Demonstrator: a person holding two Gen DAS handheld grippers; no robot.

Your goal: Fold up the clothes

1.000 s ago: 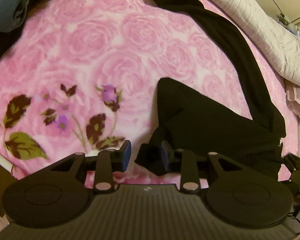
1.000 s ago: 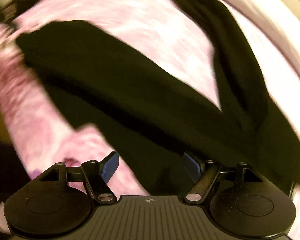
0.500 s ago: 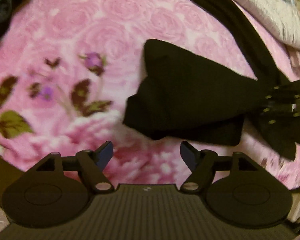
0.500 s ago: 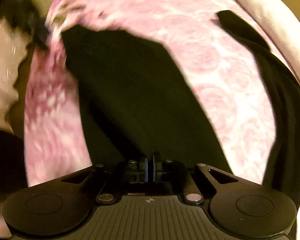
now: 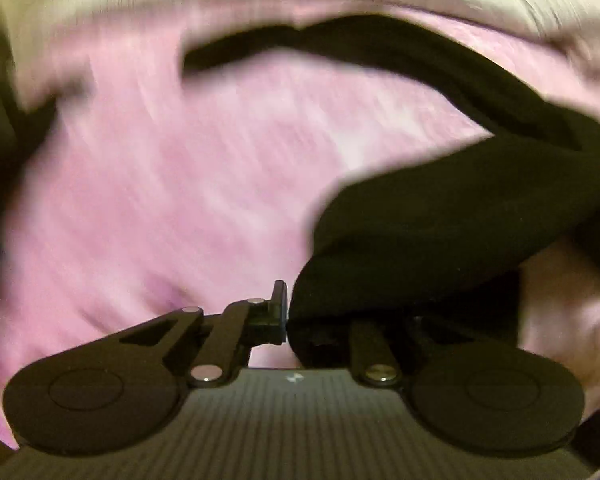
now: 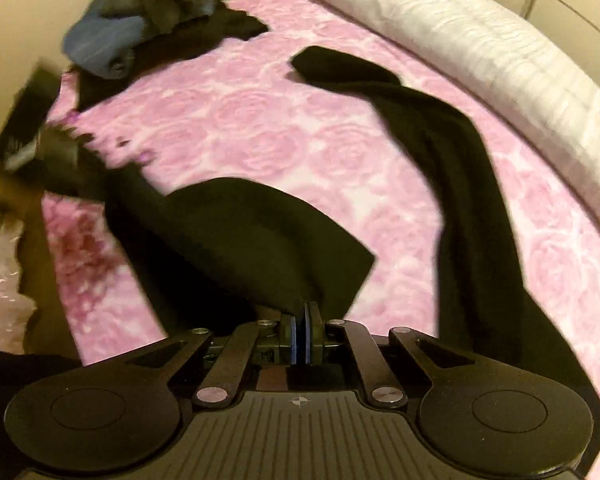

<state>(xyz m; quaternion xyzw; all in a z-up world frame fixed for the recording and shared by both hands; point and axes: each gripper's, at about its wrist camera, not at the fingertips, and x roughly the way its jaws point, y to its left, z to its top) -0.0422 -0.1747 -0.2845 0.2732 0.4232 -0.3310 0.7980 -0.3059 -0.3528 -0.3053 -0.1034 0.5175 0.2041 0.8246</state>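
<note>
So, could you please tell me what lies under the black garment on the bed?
The pink rose-patterned blanket shows all around the black garment, so it likely continues beneath; anything else under the cloth is covered.

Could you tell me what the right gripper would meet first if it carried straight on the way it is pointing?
Most likely the black garment that the right gripper is shut on; it bunches directly ahead, with the pink blanket beyond, though depth is unclear.

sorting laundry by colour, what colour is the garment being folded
Black garment, plain with no pattern visible; clearest in the right wrist view, against the pink rose-print blanket.
</note>
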